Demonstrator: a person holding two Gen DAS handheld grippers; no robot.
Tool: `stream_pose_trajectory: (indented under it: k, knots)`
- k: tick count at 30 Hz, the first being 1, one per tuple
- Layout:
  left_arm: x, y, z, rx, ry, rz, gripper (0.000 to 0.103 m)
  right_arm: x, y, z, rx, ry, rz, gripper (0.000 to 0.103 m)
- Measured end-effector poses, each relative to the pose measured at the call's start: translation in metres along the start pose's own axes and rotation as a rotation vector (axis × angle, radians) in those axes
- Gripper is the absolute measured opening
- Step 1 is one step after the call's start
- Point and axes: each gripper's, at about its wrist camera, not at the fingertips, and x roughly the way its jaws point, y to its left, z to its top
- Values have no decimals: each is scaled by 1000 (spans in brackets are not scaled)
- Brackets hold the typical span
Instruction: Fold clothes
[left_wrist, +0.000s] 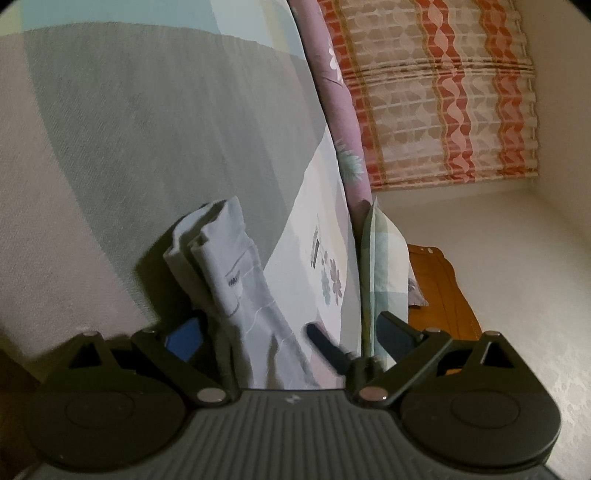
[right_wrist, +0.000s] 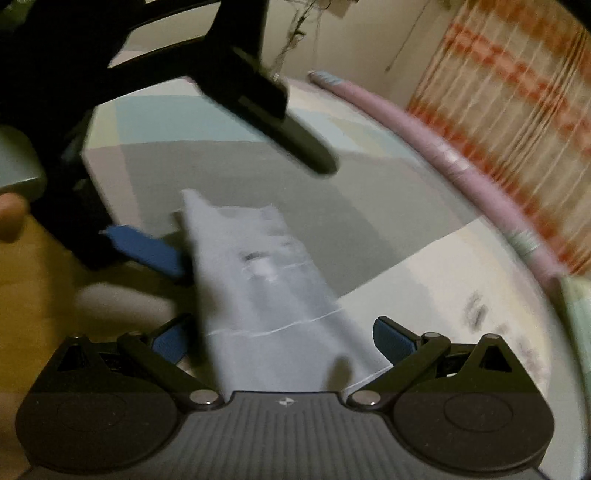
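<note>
Garment (right_wrist: 266, 295) between spread hand-held gripper (right_wrist: 280, 339) jaws

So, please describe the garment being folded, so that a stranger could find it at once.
Start at the bed with its grey and pastel patchwork cover, beside the orange-striped curtain. On the cover lies a pale blue-grey garment, narrow and folded. Unlike the bedding, it is plain, with white stitching lines and a small dark label.

Both wrist views look close along their fingers, sharing the pale garment (left_wrist: 236, 280) and bedsheet (left_wrist: 147, 129)
</note>
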Motion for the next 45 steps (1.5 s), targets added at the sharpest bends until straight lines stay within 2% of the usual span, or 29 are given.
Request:
stream_pose_trajectory:
  k: [3,9,13,17,19,21,23,27,30,31,32,34,41,45]
  knots:
    - [1,-1,-1,10,1,3,97,-13,1,2,-32,-63,-82,103]
    - [5,-4,-2,18,-1,7,97,-38,-3,2,-16,-132,-94,103]
    - [9,-7,-1,24,-10,14,97,-38,-4,-2,0,-101,-60,103]
    - [7,-8,-3,34,-8,23,97,-43,-8,-9,40,-90,46,103]
    - [3,-6,-4,29,-2,16,97,-44,-2,-11,9,-91,59,103]
    - [0,-5,-4,22,0,5,97,-40,8,-12,-54,-87,53,98]
    - [-2,-3,-3,17,2,-6,97,-34,21,-13,-122,-80,37,86]
    - [-3,-8,0,34,17,-19,97,-29,41,-15,-231,-85,-17,71]
    - [-4,-10,1,46,29,-26,97,-27,53,-18,-307,-97,-66,51]
    - [-4,-11,0,49,31,-26,97,-26,56,-19,-327,-99,-78,39]
    - [-5,-11,0,51,34,-22,97,-26,58,-20,-343,-100,-85,22]
    - [-7,-10,-2,55,35,-4,97,-27,58,-21,-346,-101,-79,9]
    - [-3,2,-2,13,14,6,96,-36,43,-14,-250,-106,-20,8]
    - [6,-2,2,33,-19,9,95,-39,39,-13,-223,-105,-4,8]
